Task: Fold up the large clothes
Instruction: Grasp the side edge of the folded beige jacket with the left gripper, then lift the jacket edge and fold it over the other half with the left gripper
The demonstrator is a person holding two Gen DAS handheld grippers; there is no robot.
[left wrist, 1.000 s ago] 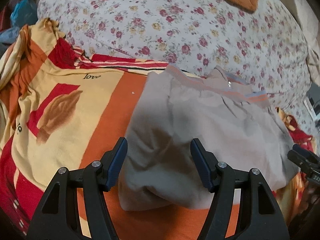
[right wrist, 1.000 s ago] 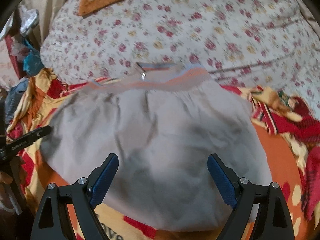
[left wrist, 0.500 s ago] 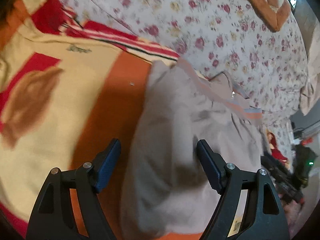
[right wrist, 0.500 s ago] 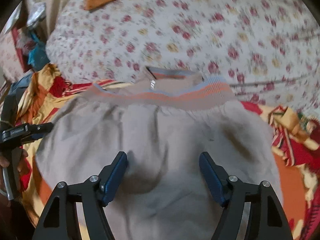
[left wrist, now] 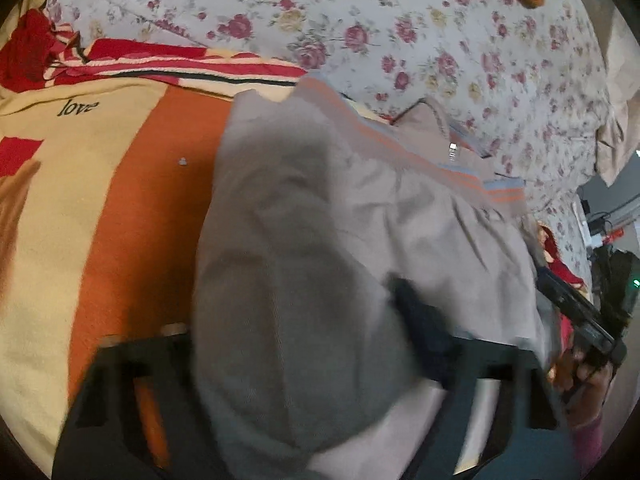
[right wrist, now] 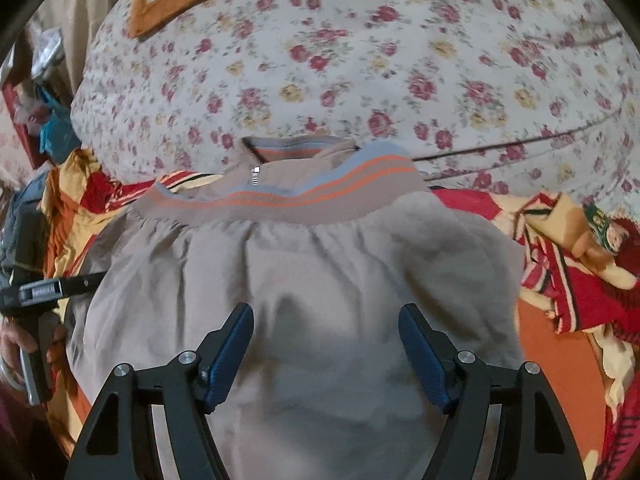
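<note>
- Left hand-held gripper (left wrist: 304,360), left wrist view: it has dropped onto the left side of the grey jacket (left wrist: 360,240) since a second ago, and the cloth now bulges up between its closing jaws; the frame is too blurred to tell whether the pads pinch yet. The jacket lies on the orange blanket (left wrist: 132,220) on the bed.
- Right hand-held gripper (right wrist: 326,356), right wrist view: it has narrowed and moved in over the jacket's near half, jaws apart, gripping nothing. Judged, another fold is being set up.
</note>
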